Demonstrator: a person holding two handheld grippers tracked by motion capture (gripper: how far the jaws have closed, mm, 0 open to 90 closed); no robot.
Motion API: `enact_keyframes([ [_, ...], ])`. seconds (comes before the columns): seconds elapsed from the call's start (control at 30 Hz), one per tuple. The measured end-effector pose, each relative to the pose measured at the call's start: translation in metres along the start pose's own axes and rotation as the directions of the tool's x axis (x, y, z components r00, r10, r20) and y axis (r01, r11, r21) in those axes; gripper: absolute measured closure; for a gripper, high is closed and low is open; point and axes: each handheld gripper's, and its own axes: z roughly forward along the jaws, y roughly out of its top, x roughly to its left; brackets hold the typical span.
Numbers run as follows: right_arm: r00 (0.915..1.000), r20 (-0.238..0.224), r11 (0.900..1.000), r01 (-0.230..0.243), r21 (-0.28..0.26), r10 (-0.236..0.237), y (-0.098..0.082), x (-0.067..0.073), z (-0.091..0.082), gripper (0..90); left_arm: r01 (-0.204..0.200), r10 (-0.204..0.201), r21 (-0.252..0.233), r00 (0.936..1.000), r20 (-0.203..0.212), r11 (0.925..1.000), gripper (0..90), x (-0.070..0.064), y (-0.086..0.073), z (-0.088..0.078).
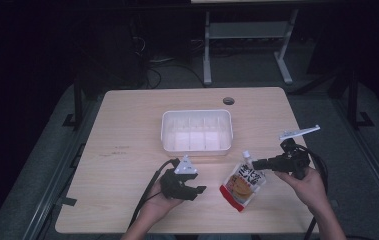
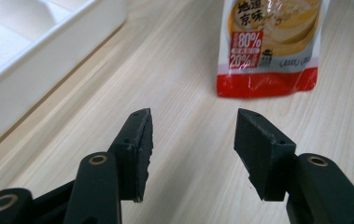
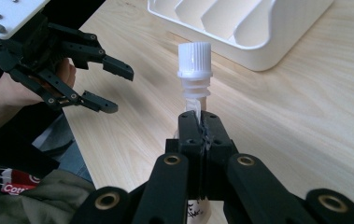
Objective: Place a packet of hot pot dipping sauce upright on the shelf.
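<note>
A spouted food pouch (image 1: pixel 243 184) with orange and red print lies on the table at the front right; its lower half (image 2: pixel 270 44) fills the top of the left gripper view. My right gripper (image 1: pixel 255 164) is shut on the pouch (image 3: pixel 197 100) just below its white screw cap (image 3: pixel 194 59). My left gripper (image 1: pixel 200 190) hovers to the pouch's left, its jaws wide open with nothing between them (image 2: pixel 193 140). The left gripper (image 3: pixel 114 86) appears open in the right gripper view too.
A white compartment bin (image 1: pixel 197 131) stands at the table's middle, behind both grippers; its wall (image 2: pixel 39 60) runs along the left gripper's left side. A round cable hole (image 1: pixel 228 100) sits near the far edge. Bare wood lies at the left.
</note>
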Motion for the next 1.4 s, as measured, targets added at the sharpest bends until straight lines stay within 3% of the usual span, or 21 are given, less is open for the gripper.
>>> enact_keyframes([
  [0.1,0.9994,0.033,1.0,0.005,0.018,-0.005,0.007,0.011,-0.001,88.5,0.007,-0.008,-0.018,0.9998,-0.016,0.9998,45.5,0.003,-0.008,-0.01],
  [0.3,0.9984,0.05,0.999,0.026,0.025,-0.027,0.018,0.025,-0.003,88.6,0.02,-0.021,-0.025,0.9988,-0.045,0.9995,44.8,0.01,-0.021,-0.024],
  [0.67,0.9959,0.089,0.999,0.018,0.031,-0.021,0.034,0.034,-0.004,88.7,0.056,-0.058,-0.026,0.9938,-0.094,0.9981,39.4,0.024,-0.043,-0.042],
  [0.9,0.9976,0.068,1.0,-0.013,0.003,0.013,0.042,0.033,-0.006,88.7,0.075,-0.079,-0.037,0.9895,-0.121,0.9965,35.7,0.032,-0.062,-0.051],
  [1.07,0.9975,0.07,1.0,-0.009,0.0,0.009,0.052,0.038,-0.007,88.7,0.1,-0.106,-0.053,0.9867,-0.123,0.9935,35.1,0.035,-0.07,-0.054],
  [1.4,0.9983,0.058,1.0,-0.007,-0.022,0.008,0.079,0.05,-0.01,88.7,0.107,-0.115,-0.067,0.9844,-0.133,0.992,34.1,0.038,-0.075,-0.058],
])
